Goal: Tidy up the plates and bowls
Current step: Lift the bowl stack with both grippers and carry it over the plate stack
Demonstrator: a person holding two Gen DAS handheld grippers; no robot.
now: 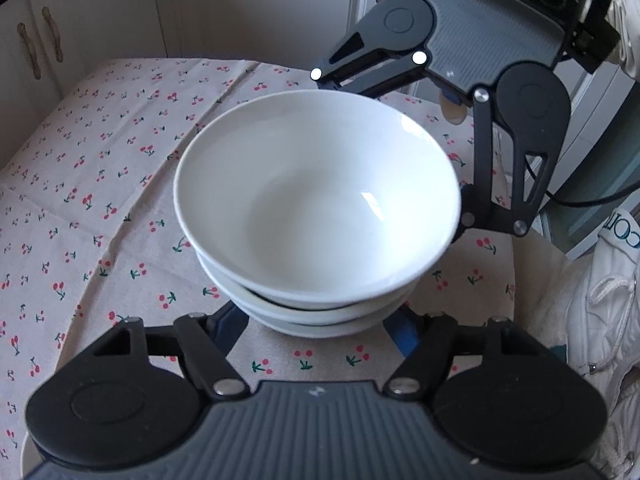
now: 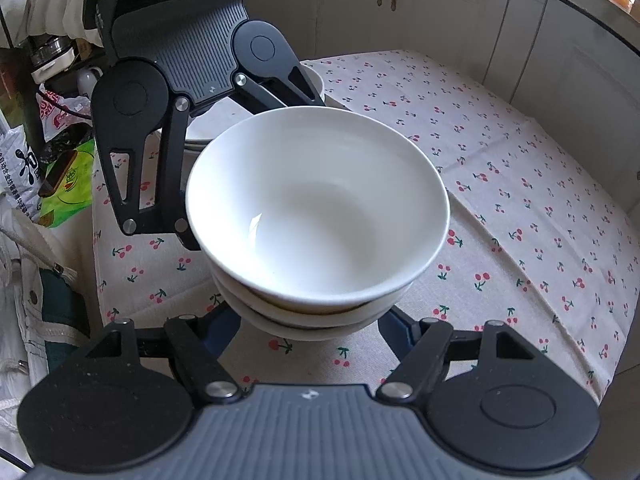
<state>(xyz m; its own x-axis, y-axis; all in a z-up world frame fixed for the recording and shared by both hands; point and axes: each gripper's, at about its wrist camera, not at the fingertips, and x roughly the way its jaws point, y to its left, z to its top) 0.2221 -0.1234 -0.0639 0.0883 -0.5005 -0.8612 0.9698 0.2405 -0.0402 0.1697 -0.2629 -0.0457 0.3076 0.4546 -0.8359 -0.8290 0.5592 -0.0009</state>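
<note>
A: Stock: stack of three glossy white ceramic bowls (image 1: 316,216), nested upright on cherry-print cloth table (image 1: 100,184).

B: Position?

A: Between the tongs. Left gripper (image 1: 316,330) and right gripper (image 2: 310,330) face each other across it, equally near, each straddling the bottom bowl.

B: Jaws?

A: Spread wide; whether pads press the bowl, cannot tell, since the stack hides them.

B: Elsewhere?

A: More white dishes (image 2: 316,80) behind left gripper.

Both grippers, left gripper (image 1: 316,320) and right gripper (image 2: 310,320), have matte black linkage arms, silver pivot screws, ribbed grey bodies and blue pads (image 1: 402,336). A white sleeve (image 1: 628,40) shows.
</note>
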